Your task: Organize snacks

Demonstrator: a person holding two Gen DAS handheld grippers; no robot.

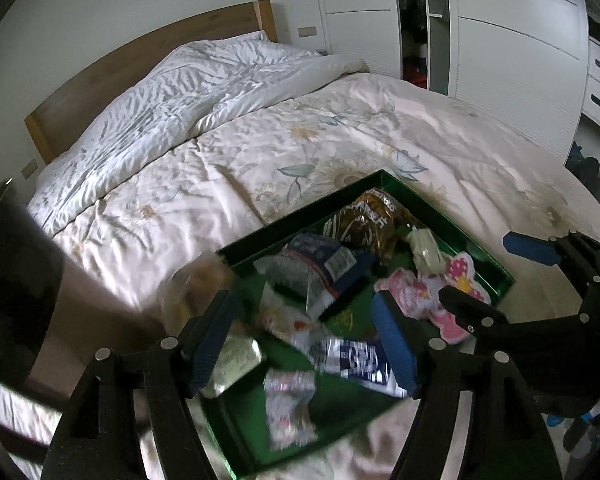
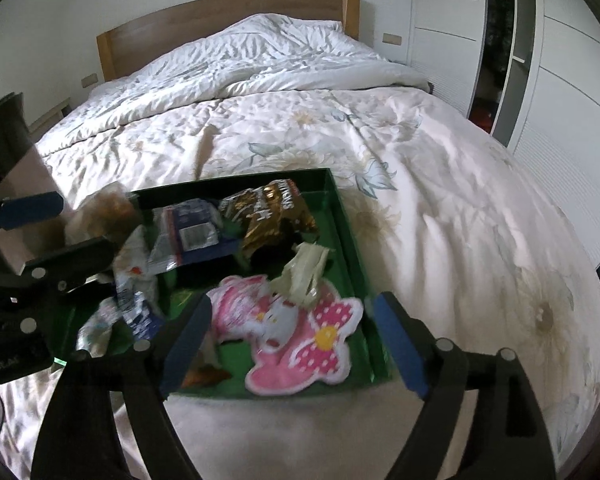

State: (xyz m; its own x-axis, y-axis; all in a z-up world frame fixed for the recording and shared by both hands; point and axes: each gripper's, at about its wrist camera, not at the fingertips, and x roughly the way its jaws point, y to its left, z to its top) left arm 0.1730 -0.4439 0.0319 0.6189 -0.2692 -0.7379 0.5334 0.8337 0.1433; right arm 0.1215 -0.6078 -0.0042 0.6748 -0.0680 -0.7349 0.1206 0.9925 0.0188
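Tray (image 2: 340, 216) of green card is lying on the bed (image 2: 440, 208), toward its foot, and is holding the snacks. In the right wrist view, a gold bag (image 2: 268, 216) is sitting at the tray's 12 o'clock end, with a blue pack (image 2: 192, 232) just beside it at 9 o'clock. A pale wrapper (image 2: 306, 272) is resting near the tray's centre, touching the top edge of a pink pouch (image 2: 296, 336), which is lying flat at the 6 o'clock end. Blurred white and blue packets (image 2: 136, 304) are crowding the tray's 8 o'clock side.

Right gripper (image 2: 292, 344) is hovering over the pink pouch with its fingers (image 2: 400, 344) standing wide; nothing is between them, and contact with the pouch is not showing.

Left gripper (image 1: 304, 344) is hanging over the tray's opposite side in the left wrist view, its fingers (image 1: 394, 344) partly apart. Blurred packets are showing in the gap; whether any is touching the fingers cannot be told. A brownish blurred bag (image 1: 196, 284) is lying at the tray's 9 o'clock corner in that view.

A rumpled duvet (image 2: 268, 56) is lying at the bed's head, below a wooden headboard (image 2: 220, 16).
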